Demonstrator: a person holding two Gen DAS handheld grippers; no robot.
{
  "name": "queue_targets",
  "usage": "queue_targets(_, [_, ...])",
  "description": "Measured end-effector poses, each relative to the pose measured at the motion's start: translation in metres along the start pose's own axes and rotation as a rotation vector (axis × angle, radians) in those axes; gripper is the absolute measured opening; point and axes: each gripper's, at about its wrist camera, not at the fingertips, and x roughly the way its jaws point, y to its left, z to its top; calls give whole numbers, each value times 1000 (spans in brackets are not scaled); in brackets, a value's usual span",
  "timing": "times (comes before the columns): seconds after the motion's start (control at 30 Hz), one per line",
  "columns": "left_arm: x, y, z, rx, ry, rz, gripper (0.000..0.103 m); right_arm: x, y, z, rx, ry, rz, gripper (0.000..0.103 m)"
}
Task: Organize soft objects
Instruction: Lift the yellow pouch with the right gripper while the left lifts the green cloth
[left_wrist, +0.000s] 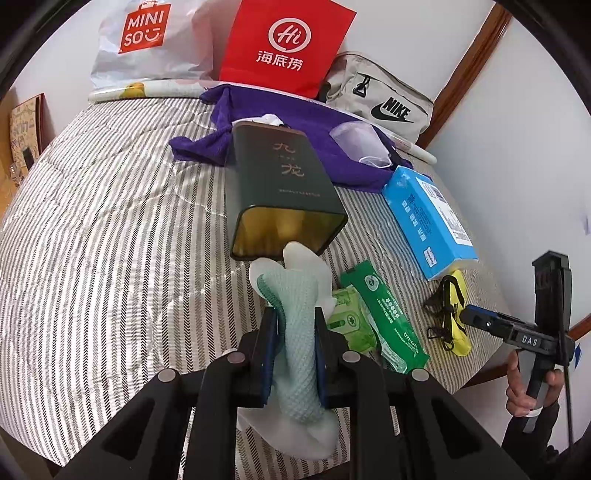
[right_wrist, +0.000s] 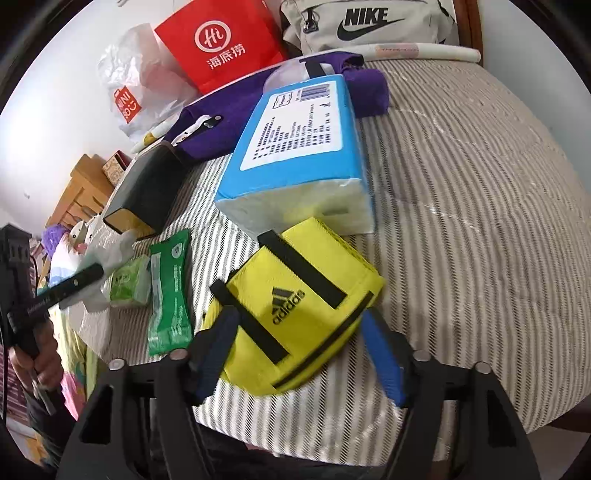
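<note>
My left gripper (left_wrist: 295, 343) pinches a pale green mesh cloth (left_wrist: 299, 354) tight, aimed at the open mouth of the dark tin (left_wrist: 284, 195) lying on the striped bed (left_wrist: 110, 229), probably to stuff it in. My right gripper (right_wrist: 303, 354) is spread wide, jaws either side of the yellow adidas pouch (right_wrist: 299, 306) but not squeezing; pouch rests on the bed by the blue tissue pack (right_wrist: 299, 147).

Knit cloth (left_wrist: 299, 332), glossy tin (left_wrist: 284, 184), striped quilt (left_wrist: 110, 221)
</note>
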Motion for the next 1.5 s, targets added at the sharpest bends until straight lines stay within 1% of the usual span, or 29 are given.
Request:
queue_targets(0.1, [1,1,0,2,2,-6,17,9,13,5,-14,20,0,76])
queue_targets(0.13, [1,1,0,3,3,-7,17,12,18,6,-27,24,-8,77])
queue_targets(0.2, [1,2,0,5,4,-10,17,18,31,8,-63,32,-31,83])
queue_targets(0.27, [2,2,0,3,4,-12,17,24,40,9,-83,34,-47,86])
queue_targets(0.33, [3,2,0,3,7,-15,17,32,48,10,-97,50,-83,88])
queue_targets(0.37, [4,2,0,1,8,-17,17,36,52,10,-105,55,-98,92])
queue_targets(0.4, [5,2,0,1,8,-18,17,39,57,9,-124,56,-122,94])
queue_targets(0.47, [6,1,0,10,4,-14,17,44,66,6,-172,51,-177,92])
queue_targets(0.5, [6,0,0,15,2,-11,17,45,69,4,-198,41,-215,85])
queue_targets(0.53, [5,0,1,16,-2,-11,17,44,69,3,-210,33,-232,82])
queue_targets(0.6, [2,0,1,19,-12,-19,17,38,68,2,-225,23,-217,76])
queue_targets(0.67, [-1,0,3,21,-19,-18,17,31,65,2,-217,16,-185,73])
queue_targets(0.73, [-4,0,5,19,-26,-23,17,21,61,3,-213,6,-163,73])
queue_targets(0.83, [-11,0,9,18,-37,-32,17,3,63,6,-235,-28,-159,72])
queue_targets(1.07, [-33,-9,22,46,-77,-49,17,-33,74,14,-287,-79,-70,72])
queue_targets(1.2, [-48,-12,33,54,-101,-95,17,-43,81,27,-308,-106,-32,72])
queue_targets(1.27, [-53,-15,41,58,-112,-104,17,-48,84,36,-317,-121,-19,72])
queue_targets(1.4, [-61,-19,62,77,-143,-92,17,-57,88,55,-331,-160,7,72])
queue_targets(1.5, [-57,-20,80,81,-150,-75,17,-58,93,76,-352,-182,-4,72])
